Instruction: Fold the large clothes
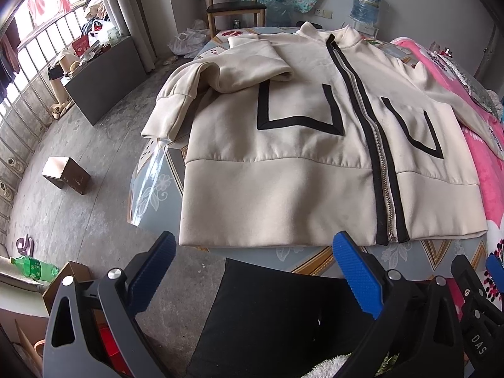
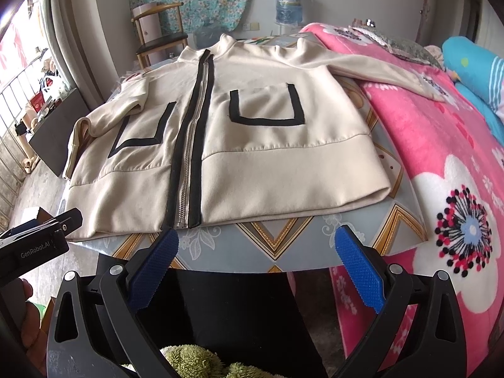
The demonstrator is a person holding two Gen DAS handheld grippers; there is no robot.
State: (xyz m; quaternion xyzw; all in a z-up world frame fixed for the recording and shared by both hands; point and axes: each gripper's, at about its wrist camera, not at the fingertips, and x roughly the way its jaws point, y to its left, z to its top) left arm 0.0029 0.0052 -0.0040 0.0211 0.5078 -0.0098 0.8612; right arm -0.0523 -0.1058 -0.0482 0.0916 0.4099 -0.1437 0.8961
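Note:
A cream zip-up jacket (image 1: 299, 126) with black trim lies face up on a patterned table (image 1: 318, 260), hem nearest me. Its left sleeve (image 1: 239, 69) is folded in over the chest. Its right sleeve (image 2: 387, 66) lies stretched out onto the pink blanket. The jacket also shows in the right wrist view (image 2: 252, 145). My left gripper (image 1: 253, 247) is open and empty, just short of the hem's left part. My right gripper (image 2: 256, 242) is open and empty, just short of the hem near the zipper (image 2: 186, 170). The right gripper's edge shows in the left wrist view (image 1: 491, 271).
A bed with a pink flowered blanket (image 2: 441, 163) adjoins the table on the right. A wooden chair (image 1: 233, 3) and a water jug (image 1: 367, 0) stand behind the table. A small brown box (image 1: 66, 174) sits on the concrete floor at left.

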